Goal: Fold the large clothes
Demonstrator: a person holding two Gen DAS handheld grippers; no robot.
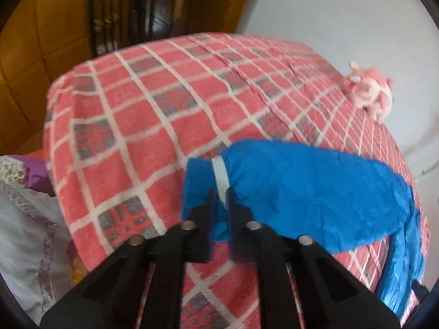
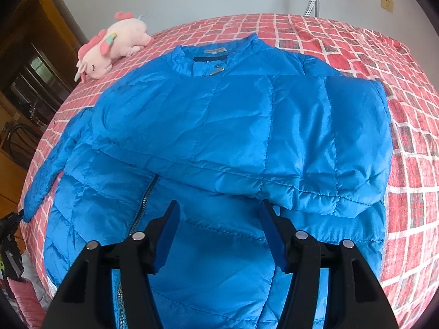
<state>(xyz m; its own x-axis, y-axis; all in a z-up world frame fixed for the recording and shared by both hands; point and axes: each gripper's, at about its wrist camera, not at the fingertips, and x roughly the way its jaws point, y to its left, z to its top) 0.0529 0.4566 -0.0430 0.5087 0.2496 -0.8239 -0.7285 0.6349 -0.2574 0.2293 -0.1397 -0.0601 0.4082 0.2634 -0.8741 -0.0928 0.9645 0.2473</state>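
Observation:
A blue puffer jacket (image 2: pixel 236 126) lies front up on the red checked bedspread (image 2: pixel 406 142), collar at the far side. One sleeve is folded across its chest; the other sleeve (image 2: pixel 52 161) lies out to the left. My right gripper (image 2: pixel 219 205) is open and empty just above the jacket's lower front. In the left wrist view my left gripper (image 1: pixel 221 192) is shut on the cuff end of a blue sleeve (image 1: pixel 301 189), near its white band (image 1: pixel 221 174), and holds it above the bedspread (image 1: pixel 131 126).
A pink plush unicorn (image 2: pixel 112 48) lies on the bed beyond the jacket's left shoulder, near the white wall; it also shows in the left wrist view (image 1: pixel 369 91). Pale bedding (image 1: pixel 24 227) is heaped beside the bed at left. Wooden furniture (image 1: pixel 41 27) stands beyond.

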